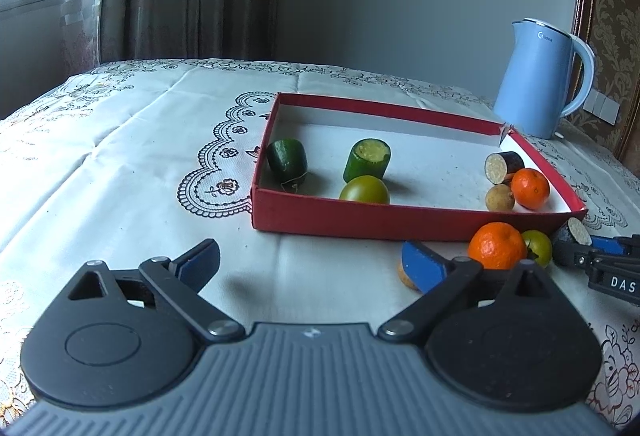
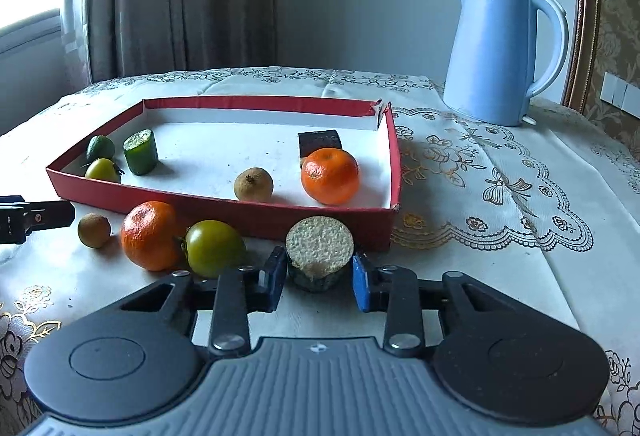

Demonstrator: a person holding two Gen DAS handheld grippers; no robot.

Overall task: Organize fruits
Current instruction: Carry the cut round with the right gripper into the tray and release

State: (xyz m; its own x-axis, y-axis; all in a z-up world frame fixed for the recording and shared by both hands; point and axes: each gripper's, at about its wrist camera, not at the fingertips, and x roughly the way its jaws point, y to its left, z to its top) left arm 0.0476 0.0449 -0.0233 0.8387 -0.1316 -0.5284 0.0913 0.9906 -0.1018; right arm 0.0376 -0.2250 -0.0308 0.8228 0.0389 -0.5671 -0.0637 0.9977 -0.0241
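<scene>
- Left wrist view: hovering low over the cream embroidered tablecloth [image 1: 132, 140], left gripper [image 1: 312, 264] standing with blue-padded jaws spread wide, nothing between them.
- Sitting in the shallow red cardboard tray with white floor [image 1: 360, 216]: two dark green cucumber chunks, one green tomato, one dark-skinned eggplant chunk with pale cut face [image 1: 503, 166], one small tan longan, one orange mandarin.
- Lying just outside the tray's near wall: another orange mandarin [image 1: 497, 245], a green tomato [image 1: 538, 247] touching it, a small tan fruit partly hidden behind the right blue pad.
- Standing behind the tray: pale blue electric kettle [image 1: 538, 76].
- Right wrist view: right gripper [image 2: 319, 278] clamping a short dark-skinned eggplant chunk [image 2: 319, 248], blue pads pressing both sides, spongy pale cut face turned up.
- Resting on the cloth, that chunk, close against the tray's near wall, beside the green tomato.
</scene>
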